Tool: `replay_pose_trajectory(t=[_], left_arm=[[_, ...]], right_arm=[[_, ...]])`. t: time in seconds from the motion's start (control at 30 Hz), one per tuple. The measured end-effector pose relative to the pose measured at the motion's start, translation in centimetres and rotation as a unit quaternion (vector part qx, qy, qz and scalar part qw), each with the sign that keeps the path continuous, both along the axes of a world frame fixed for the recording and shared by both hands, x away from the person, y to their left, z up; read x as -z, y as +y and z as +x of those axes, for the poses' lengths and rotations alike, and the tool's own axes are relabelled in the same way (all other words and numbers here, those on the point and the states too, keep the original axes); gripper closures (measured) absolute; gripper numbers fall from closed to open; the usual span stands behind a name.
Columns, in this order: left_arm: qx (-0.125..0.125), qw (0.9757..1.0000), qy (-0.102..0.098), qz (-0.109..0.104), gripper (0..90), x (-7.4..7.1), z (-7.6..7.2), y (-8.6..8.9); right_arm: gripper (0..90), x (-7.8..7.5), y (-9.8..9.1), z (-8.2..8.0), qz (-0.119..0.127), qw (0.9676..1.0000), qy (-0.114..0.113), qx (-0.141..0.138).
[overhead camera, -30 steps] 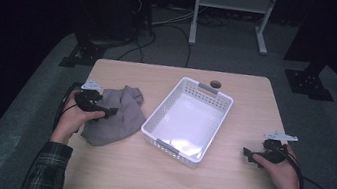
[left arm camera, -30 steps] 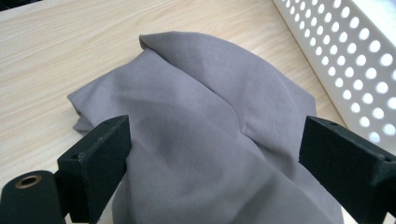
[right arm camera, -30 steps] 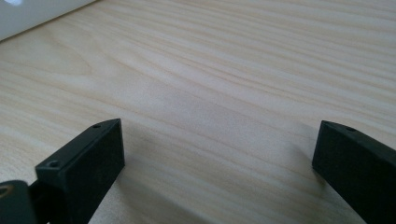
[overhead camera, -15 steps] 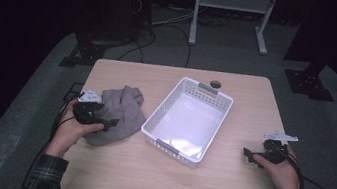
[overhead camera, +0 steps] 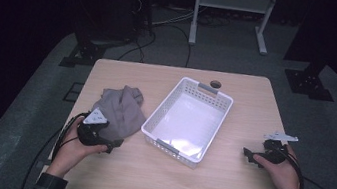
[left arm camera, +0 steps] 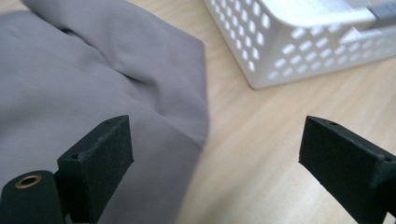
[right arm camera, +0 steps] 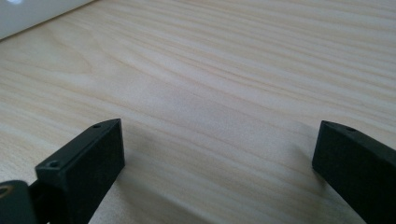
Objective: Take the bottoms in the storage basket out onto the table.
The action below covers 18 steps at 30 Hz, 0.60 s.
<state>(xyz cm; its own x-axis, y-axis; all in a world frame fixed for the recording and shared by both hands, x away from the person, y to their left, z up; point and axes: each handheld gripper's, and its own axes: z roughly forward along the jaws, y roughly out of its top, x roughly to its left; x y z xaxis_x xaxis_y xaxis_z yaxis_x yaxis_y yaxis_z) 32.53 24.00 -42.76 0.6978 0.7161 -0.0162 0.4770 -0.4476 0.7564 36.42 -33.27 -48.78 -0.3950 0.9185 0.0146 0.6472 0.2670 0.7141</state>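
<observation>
Left claw (overhead camera: 111, 145) withdrawn off cloth (overhead camera: 121, 110), basket (overhead camera: 175, 104) (empty)

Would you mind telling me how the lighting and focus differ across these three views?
High view: the table is lit while the surrounding floor falls into darkness, and the white basket shows a bright patch of glare inside. Left gripper view: the grey cloth and basket look soft, the fingers sharper. Right gripper view: even light; the fingers cast soft shadows on the wood.
</observation>
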Motion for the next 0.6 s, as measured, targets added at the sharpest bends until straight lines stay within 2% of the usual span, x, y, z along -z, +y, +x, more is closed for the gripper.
replay_pose_trajectory(t=[0.2,0.27,0.4,0.5,0.53,0.6], left_arm=[[0.021,0.9998,0.004,0.003,8.6,1.3,-0.9,-1.3],[0.034,0.9993,0.007,0.014,8.6,1.9,-1.3,-2.1],[0.044,0.9987,0.007,0.024,8.6,2.6,-1.6,-2.9],[0.054,0.9980,0.015,0.030,8.6,3.3,-1.7,-3.4],[0.059,0.9974,0.014,0.039,8.6,3.6,-1.8,-3.8],[0.066,0.9969,0.012,0.043,8.6,3.9,-1.8,-4.1]], right_arm=[[1.2,0.0,0.0,0.0,0.000,1.0000,0.000,0.000],[1.2,0.0,0.0,0.0,0.000,1.0000,0.000,0.000],[1.2,0.0,0.0,0.0,0.000,1.0000,0.000,0.000],[1.2,0.0,0.0,0.0,0.000,1.0000,0.000,0.000],[1.2,0.0,0.0,0.0,0.000,1.0000,0.000,0.000],[1.2,0.0,0.0,0.0,0.000,1.0000,0.000,0.000]])
